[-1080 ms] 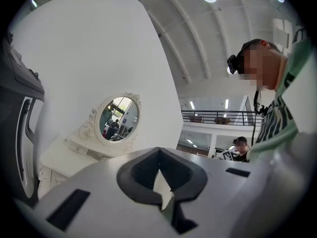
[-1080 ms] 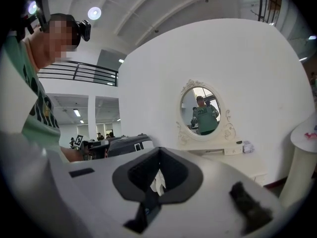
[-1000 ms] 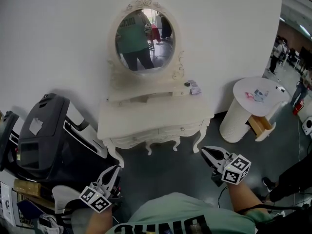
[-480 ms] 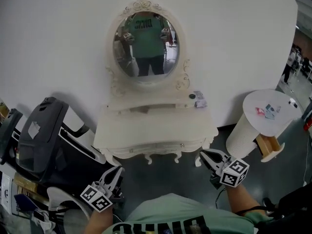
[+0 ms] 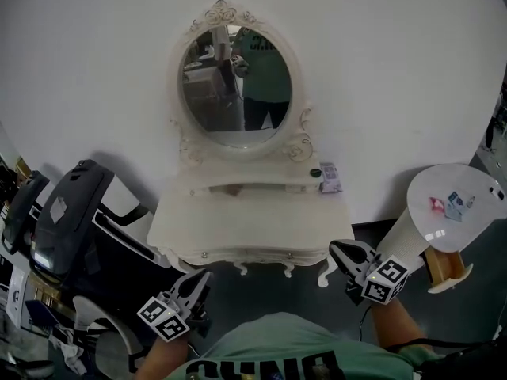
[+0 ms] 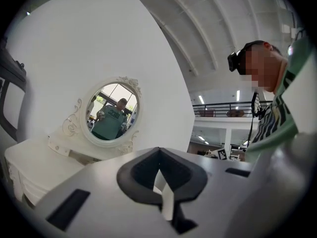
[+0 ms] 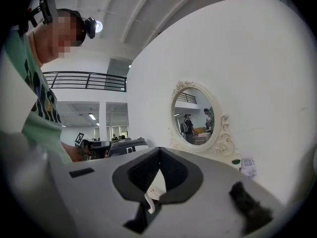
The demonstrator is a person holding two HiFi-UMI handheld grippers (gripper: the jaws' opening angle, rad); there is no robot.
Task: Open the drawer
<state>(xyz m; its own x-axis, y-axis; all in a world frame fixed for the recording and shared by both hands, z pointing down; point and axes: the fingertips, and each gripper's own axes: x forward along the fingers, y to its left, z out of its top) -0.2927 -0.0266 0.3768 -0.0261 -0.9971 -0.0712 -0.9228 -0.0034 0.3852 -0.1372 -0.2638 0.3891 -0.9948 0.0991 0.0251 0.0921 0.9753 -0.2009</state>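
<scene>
A white dressing table (image 5: 245,216) with an oval mirror (image 5: 234,85) stands against the wall. Its drawer front (image 5: 245,252) is closed and has two small knobs (image 5: 204,254) (image 5: 290,253). My left gripper (image 5: 203,276) is shut and empty, just below the table's front left corner and apart from it. My right gripper (image 5: 336,249) is by the front right leg, its jaws together with nothing in them. In the left gripper view the left gripper (image 6: 159,150) points level past the mirror (image 6: 111,115). The right gripper (image 7: 159,150) hides most of the table in its own view.
A black machine (image 5: 71,220) stands close on the table's left. A round white side table (image 5: 455,204) with a wooden shelf (image 5: 447,264) stands on the right. A small box (image 5: 330,176) and a dark jar (image 5: 315,172) sit on the upper shelf.
The dressing table has drawn nearer and more central. Both grippers have closed in on its front corners. The side table has slid toward the right edge.
</scene>
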